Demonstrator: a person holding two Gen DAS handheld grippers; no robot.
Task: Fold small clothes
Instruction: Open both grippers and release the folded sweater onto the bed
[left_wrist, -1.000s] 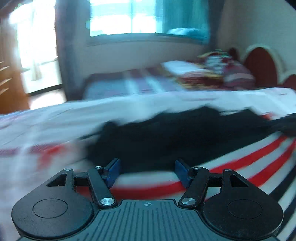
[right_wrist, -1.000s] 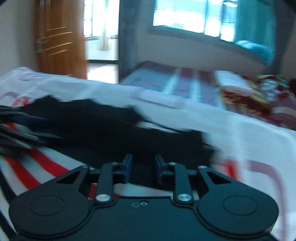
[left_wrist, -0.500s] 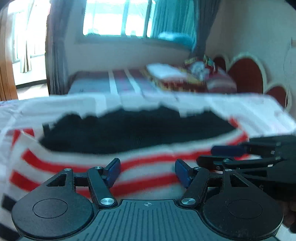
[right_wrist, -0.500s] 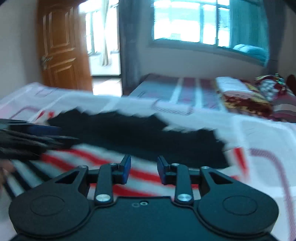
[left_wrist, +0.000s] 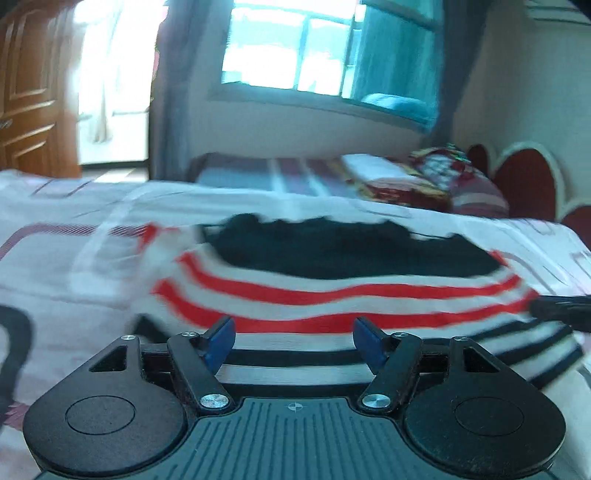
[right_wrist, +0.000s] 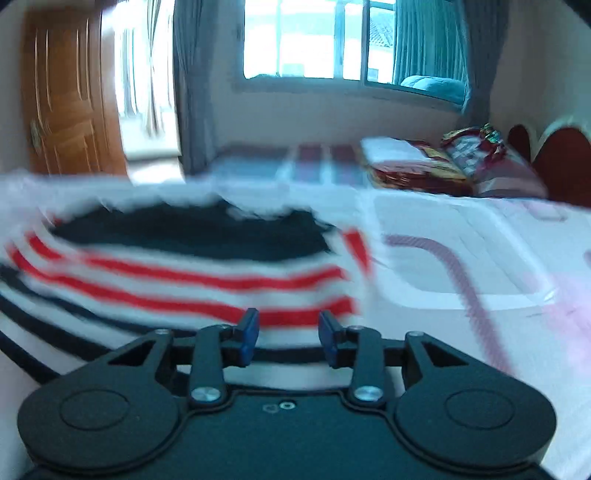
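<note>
Striped red, white and black garment (left_wrist: 332, 295) lies on the bed (left_wrist: 55, 266) at twelve o'clock of both spread-jawed, empty grippers, left gripper (left_wrist: 294, 341) and right gripper (right_wrist: 288, 332).

You see a soft knitted cloth garment (left_wrist: 343, 295), matt, on a smooth white cloth bedsheet (left_wrist: 55, 266). Your left gripper (left_wrist: 294, 341) and right gripper (right_wrist: 289, 338) look like matt black plastic with shiny metal screws. The wooden door (right_wrist: 70, 96) is glossy.

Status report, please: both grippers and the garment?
Left gripper open, empty. Right gripper open, empty. Striped garment lies flat on bed, black part farthest. Nothing in the way.
</note>
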